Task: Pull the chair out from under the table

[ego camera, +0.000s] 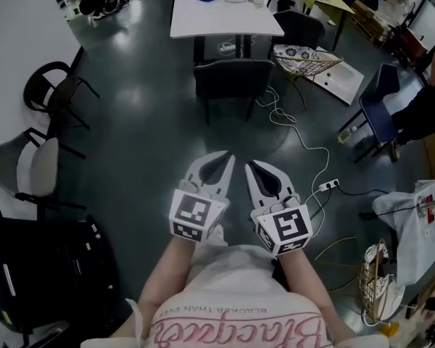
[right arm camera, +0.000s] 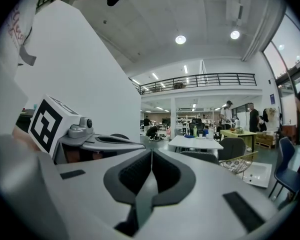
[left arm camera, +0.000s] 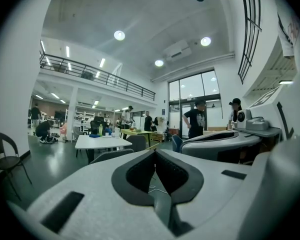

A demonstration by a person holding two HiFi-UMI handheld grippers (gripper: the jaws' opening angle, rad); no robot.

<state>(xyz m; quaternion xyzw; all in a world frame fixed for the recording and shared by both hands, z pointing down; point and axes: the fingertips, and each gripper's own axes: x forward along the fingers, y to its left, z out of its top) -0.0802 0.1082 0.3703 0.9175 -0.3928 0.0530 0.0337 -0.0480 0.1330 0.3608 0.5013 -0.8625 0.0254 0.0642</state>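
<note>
While empty, fingers [ego camera: 197, 174] far from chair [ego camera: 232, 75].

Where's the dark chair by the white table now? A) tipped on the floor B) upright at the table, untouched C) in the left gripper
B: the dark chair stands upright at the white table, with the left gripper and right gripper shut, short of it.
</note>
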